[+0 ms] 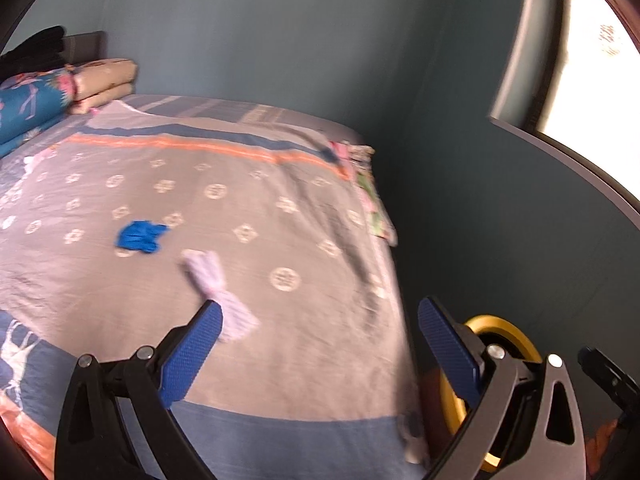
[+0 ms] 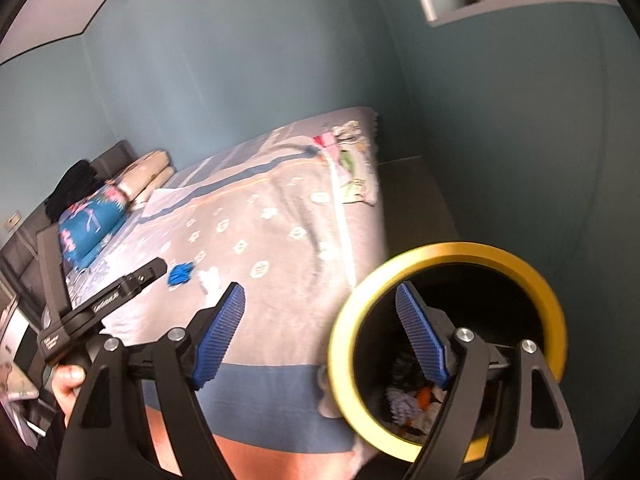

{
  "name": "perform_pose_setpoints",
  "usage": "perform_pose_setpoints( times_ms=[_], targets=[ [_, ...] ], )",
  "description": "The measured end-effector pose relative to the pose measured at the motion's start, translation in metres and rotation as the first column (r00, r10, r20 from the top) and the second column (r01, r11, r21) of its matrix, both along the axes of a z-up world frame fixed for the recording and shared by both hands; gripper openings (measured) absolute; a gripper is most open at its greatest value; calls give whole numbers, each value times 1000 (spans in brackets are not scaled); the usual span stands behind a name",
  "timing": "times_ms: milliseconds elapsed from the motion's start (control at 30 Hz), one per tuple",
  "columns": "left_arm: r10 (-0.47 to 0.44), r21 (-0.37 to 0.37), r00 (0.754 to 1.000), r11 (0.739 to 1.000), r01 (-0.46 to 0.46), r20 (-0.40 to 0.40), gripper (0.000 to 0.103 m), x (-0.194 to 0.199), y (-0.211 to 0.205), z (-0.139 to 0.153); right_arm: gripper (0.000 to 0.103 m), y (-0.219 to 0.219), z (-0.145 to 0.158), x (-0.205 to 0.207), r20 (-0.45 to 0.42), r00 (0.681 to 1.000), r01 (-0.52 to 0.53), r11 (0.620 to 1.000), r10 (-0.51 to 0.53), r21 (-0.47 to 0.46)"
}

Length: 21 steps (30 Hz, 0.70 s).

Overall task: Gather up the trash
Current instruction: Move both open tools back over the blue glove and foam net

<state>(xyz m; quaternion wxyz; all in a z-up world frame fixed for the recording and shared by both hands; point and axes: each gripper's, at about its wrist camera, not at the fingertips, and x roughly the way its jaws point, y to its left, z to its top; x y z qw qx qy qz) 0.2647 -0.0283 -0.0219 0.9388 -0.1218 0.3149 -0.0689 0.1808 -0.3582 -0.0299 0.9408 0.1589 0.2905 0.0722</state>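
The left gripper [image 1: 320, 344] and right gripper [image 2: 320, 316] both point downward, jaws spread wide and empty. A hand [image 2: 68, 384] grips the left gripper's handle.

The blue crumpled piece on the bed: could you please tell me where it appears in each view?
Left wrist: blue crumpled piece lies left of centre on the bedspread.
Right wrist: it sits at centre-left, small.
Shared landmark: the white crumpled piece just right of it.

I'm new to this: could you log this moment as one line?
left gripper: open, empty | right gripper: open, empty | blue scrap, white scrap: on bed | gold-rimmed bin: beside bed, holds trash
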Motion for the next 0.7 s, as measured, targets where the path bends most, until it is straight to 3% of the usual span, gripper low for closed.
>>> perform_pose_setpoints(
  times_ms=[300,567,700],
  targets=[
    [162,56,987,985,-161,-19,95,25,78,-12,77,66,-10,42,-18,991,-134,991,134,-19],
    [273,94,959,959,-266,-70,95,56,134,-42,77,126,-44,90,-65,970,-234,972,234,-4],
    [298,128,951,949,-286,-83,95,74,151,-57,77,159,-61,113,-82,959,-275,961,271,-42]
  ],
)
